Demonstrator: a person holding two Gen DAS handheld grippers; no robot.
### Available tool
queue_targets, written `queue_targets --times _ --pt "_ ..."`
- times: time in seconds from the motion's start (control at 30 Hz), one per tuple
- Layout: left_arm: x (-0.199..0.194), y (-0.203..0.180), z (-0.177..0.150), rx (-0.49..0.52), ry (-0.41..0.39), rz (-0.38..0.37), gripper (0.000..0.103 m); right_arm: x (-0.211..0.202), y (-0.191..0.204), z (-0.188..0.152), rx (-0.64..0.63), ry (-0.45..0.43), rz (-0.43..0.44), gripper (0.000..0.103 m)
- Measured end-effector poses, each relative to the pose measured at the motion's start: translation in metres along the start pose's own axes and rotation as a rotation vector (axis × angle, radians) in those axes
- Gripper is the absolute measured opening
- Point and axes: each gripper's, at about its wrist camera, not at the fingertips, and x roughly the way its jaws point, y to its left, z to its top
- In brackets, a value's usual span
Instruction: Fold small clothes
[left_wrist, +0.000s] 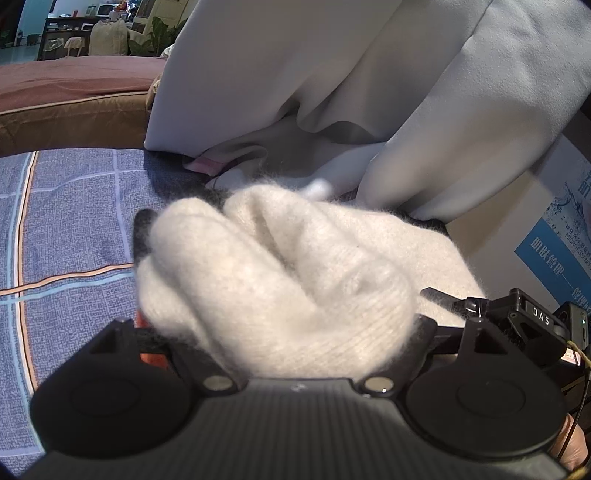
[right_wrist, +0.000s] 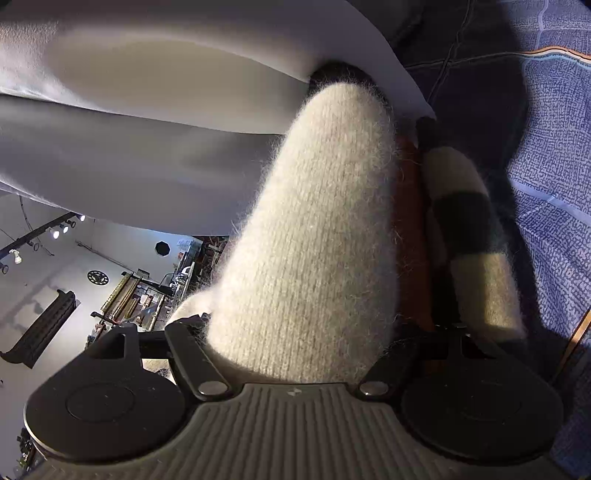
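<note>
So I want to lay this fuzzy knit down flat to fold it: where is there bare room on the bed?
Bare blue plaid bedsheet lies left of the fuzzy cream knit, bordered by the brown mattress edge behind. It is crowded ahead and right: the grey garment hangs there, with a printed box beside it.

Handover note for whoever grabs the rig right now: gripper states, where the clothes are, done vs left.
Left gripper: fluffy cream knit garment bunched between its fingers; the knit hides the jaws, so whether it is shut cannot be told.
Right gripper: same kind of fluffy cream knit fills the gap between its fingers; grip also hidden. A cream-and-black striped part hangs beside its right finger.
Surroundings: blue plaid sheet underneath, pale grey garment draped just beyond the knit.
Done: the knit is lifted and bunched, no tidy fold visible.
Left: lay it flat on the sheet, fold, set aside.
</note>
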Motion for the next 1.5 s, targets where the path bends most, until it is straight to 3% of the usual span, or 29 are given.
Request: queue_targets --times 0.33,0.5,0.77,0.9,0.97,1.03,1.13,1.2,1.33,1.5 --pt "0.005 0.004 -0.003 -0.007 -0.002 0.012 0.087 0.0 0.025 -0.003 0.015 0.009 -0.002 0.103" --pt "-0.014 0.001 0.002 0.032 -0.017 0.042 0.097 -0.005 0.051 -0.004 -0.013 0.011 -0.033 0.103" --pt "-0.065 0.008 0.017 0.136 -0.048 0.084 0.103 -0.039 0.111 -0.01 -0.24 -0.076 -0.207 0.103" --pt "-0.094 0.002 0.023 0.257 -0.179 0.182 0.103 -0.067 0.144 -0.014 -0.403 -0.187 -0.3 0.103" --pt "-0.106 -0.008 0.027 0.31 -0.233 0.182 0.103 -0.079 0.163 -0.018 -0.49 -0.218 -0.309 0.103" --pt "-0.11 -0.018 0.028 0.357 -0.234 0.137 0.1 -0.085 0.185 -0.029 -0.609 -0.212 -0.294 0.103" --pt "-0.105 -0.038 0.022 0.463 -0.184 0.147 0.077 -0.081 0.212 -0.053 -0.769 -0.133 -0.281 0.103" --pt "-0.101 -0.048 0.016 0.521 -0.147 0.122 0.063 -0.073 0.224 -0.07 -0.892 -0.111 -0.326 0.103" --pt "-0.092 -0.064 0.005 0.596 -0.124 0.117 0.063 -0.057 0.225 -0.082 -1.017 -0.053 -0.45 0.103" --pt "-0.067 -0.057 -0.002 0.61 -0.038 0.143 0.062 -0.046 0.211 -0.083 -1.062 -0.022 -0.497 0.103"
